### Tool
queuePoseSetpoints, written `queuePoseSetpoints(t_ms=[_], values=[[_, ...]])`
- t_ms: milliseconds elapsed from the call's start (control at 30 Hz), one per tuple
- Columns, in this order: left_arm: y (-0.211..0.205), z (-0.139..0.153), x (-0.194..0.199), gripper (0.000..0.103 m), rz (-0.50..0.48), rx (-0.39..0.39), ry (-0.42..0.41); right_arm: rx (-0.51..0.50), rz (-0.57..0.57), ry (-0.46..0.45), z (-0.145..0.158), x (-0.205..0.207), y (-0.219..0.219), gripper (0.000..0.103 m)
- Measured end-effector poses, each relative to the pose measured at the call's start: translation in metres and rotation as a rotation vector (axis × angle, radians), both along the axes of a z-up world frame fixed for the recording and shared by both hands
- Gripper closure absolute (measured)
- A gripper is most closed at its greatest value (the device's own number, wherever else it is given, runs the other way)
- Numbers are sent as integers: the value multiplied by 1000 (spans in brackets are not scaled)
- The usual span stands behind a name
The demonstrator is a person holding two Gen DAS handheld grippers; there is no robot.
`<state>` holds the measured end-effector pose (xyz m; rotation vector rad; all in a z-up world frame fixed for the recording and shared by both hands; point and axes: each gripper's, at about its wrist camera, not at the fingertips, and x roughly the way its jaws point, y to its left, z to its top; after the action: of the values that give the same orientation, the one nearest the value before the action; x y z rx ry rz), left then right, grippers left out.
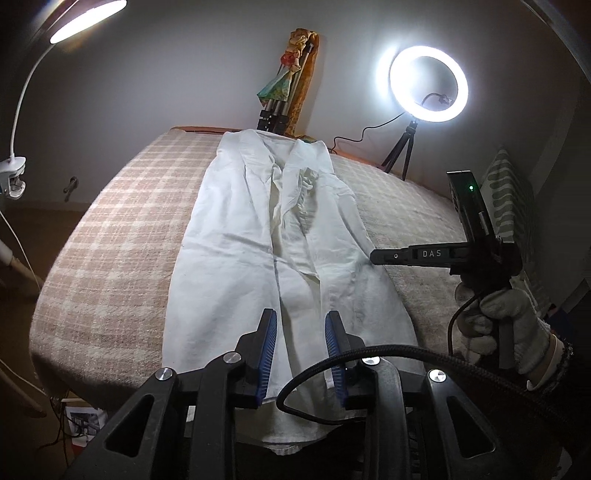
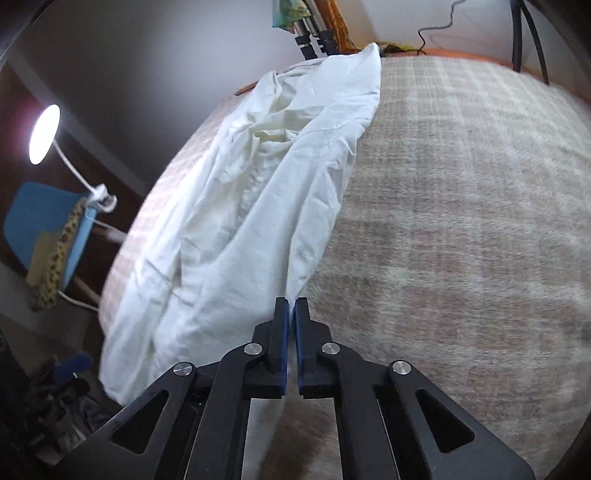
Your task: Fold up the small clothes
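Your left gripper hovers with its blue-padded fingers spread apart over the near end of the white garment, touching nothing that you can see; its braided cable loops across the near right finger. Your right gripper has its fingers pressed together on the garment's right edge, a fold of white cloth pinched between the blue pads. In the left wrist view that same gripper reaches in from the right, its tip against the cloth's right side about halfway along, held by your gloved hand.

The garment lies lengthwise down the middle of the checked blanket, running from the near edge to the far edge, rumpled along its centre line. At the far edge a folded tripod leans against the wall, and a lit ring light stands to the far right. A clamp lamp glows at the far left.
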<state>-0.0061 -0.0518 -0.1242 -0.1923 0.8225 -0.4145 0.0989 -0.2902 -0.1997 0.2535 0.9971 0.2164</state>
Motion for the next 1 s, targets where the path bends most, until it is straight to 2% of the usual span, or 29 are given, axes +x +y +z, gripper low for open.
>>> queuePoseSetpoints(t_ms=[100, 200, 267, 300, 333, 433, 500, 567, 600, 633, 667, 700, 733, 767, 800, 867, 933, 1000], values=[[-6, -2, 3, 77, -23, 1, 5, -37, -35, 36, 0, -5, -14, 102], [-15, -2, 6, 77, -49, -13, -1, -31, -21, 14, 10, -7, -21, 99], [-23, 0, 7, 77, -83, -39, -10, 17, -32, -28, 22, -2, -28, 73], [-28, 1, 9, 77, -98, -42, -14, 41, -44, -51, 26, 2, -30, 53], [-34, 1, 11, 77, -112, -41, -18, 59, -52, -77, 30, 8, -31, 50], [-50, -2, 16, 77, -158, -62, -14, 32, -64, -96, 32, 36, -32, 50], [-63, -6, 20, 77, -184, -60, -5, 9, -77, -69, 24, 58, -35, 50], [-74, -12, 25, 77, -211, -55, 14, 29, -111, -41, 13, 75, -43, 50], [-79, -15, 26, 77, -220, -52, 25, 67, -127, -32, 7, 81, -47, 61], [-84, -21, 28, 77, -237, -47, 49, 113, -121, -33, 2, 84, -49, 95], [-88, -26, 30, 76, -257, -42, 73, 142, -99, -15, -1, 87, -49, 103], [-92, -32, 30, 74, -274, -33, 99, 119, -75, 3, -2, 89, -44, 101], [-98, -42, 30, 74, -294, -3, 141, 32, -63, -10, 0, 88, -37, 103], [-100, -47, 29, 74, -306, 14, 152, -56, -49, -12, 1, 88, -32, 103], [-99, -46, 25, 74, -305, 17, 128, -83, -42, -13, 2, 87, -31, 103], [-97, -44, 24, 74, -318, 8, 143, -109, -56, 0, 4, 85, -32, 103], [-90, -40, 22, 74, -306, -21, 142, -130, -86, -23, 12, 77, -33, 92], [-84, -32, 16, 74, -292, -6, 97, -76, -98, -26, 20, 64, -38, 81]])
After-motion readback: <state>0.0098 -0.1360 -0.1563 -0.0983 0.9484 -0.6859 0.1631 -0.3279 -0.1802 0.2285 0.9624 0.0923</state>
